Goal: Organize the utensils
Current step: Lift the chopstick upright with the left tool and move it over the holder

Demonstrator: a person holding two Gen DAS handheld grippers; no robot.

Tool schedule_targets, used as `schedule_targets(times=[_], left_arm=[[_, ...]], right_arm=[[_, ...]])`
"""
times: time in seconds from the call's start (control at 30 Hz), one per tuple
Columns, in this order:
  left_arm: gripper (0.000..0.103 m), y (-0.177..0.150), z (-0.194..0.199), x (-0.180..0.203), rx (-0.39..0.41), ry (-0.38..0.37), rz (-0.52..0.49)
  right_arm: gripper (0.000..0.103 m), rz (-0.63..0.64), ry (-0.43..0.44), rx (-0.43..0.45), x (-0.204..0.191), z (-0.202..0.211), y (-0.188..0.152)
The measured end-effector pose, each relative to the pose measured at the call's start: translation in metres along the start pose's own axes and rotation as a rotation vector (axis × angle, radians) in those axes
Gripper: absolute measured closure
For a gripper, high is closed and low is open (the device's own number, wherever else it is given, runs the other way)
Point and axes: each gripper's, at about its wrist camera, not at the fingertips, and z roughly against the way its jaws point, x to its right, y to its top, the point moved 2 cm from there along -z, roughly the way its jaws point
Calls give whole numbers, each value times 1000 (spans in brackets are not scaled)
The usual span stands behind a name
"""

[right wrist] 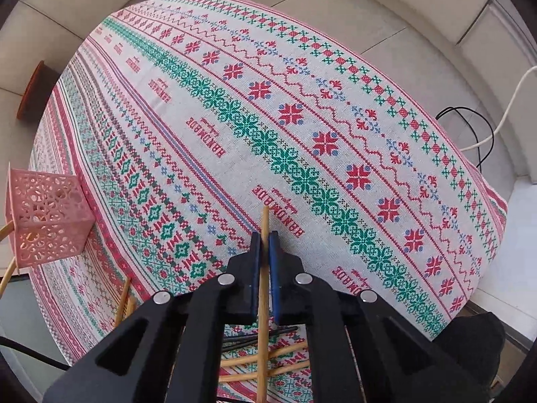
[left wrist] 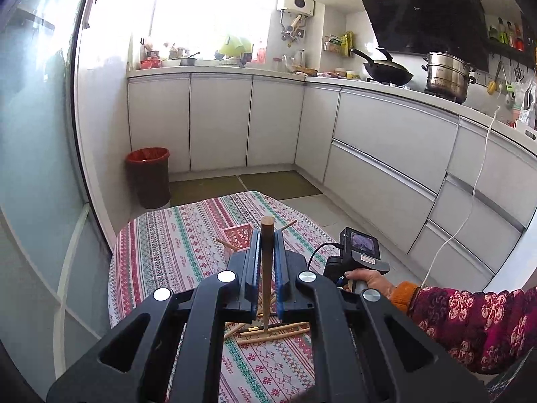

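Note:
My left gripper (left wrist: 267,245) is shut on a dark brown chopstick (left wrist: 267,268) that stands upright between its blue pads, above the table. Behind it a pink perforated holder (left wrist: 239,235) stands on the patterned tablecloth (left wrist: 188,245) with two light chopsticks sticking out. Several loose chopsticks (left wrist: 272,330) lie on the cloth under the gripper. My right gripper (right wrist: 264,245) is shut on a light bamboo chopstick (right wrist: 264,302). The pink holder (right wrist: 47,216) is at the left edge of the right wrist view. Several more chopsticks (right wrist: 265,357) lie below the right gripper.
The right hand and its gripper body (left wrist: 357,255) are to the right of the left gripper. A red bin (left wrist: 149,176) stands on the floor past the table. White kitchen cabinets (left wrist: 386,154) run behind, and a white cable (left wrist: 470,201) hangs down them.

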Motion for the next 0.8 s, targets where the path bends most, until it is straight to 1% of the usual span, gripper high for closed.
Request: schedule_targets(times=[0.07, 0.1, 0.13, 0.23, 0.3, 0.47, 0.6, 0.73, 0.77, 0.8], left_arm=[[96, -2, 1, -1, -8, 18, 9], [96, -2, 1, -2, -13, 23, 15], [96, -3, 2, -2, -16, 27, 21], [96, -1, 7, -1, -2, 35, 39], [96, 2, 8, 1, 2, 37, 43], [96, 14, 9, 6, 12, 29, 69], [96, 27, 9, 9, 14, 20, 93], [96, 48, 6, 18, 24, 18, 82], [96, 53, 5, 20, 25, 22, 78], [96, 59, 2, 21, 26, 26, 77]], right_arm=[[98, -21, 74, 24, 3, 4, -5], [98, -23, 120, 45, 5, 10, -6], [98, -14, 145, 72, 10, 21, -7], [98, 64, 213, 142, 10, 56, -19], [98, 140, 249, 191, 11, 86, -32], [98, 347, 301, 336, 10, 166, -76], [98, 468, 311, 427, 4, 217, -101], [98, 539, 354, 515, -4, 272, -113], [98, 547, 365, 515, -5, 282, -113], [98, 561, 375, 534, -7, 297, -112]])
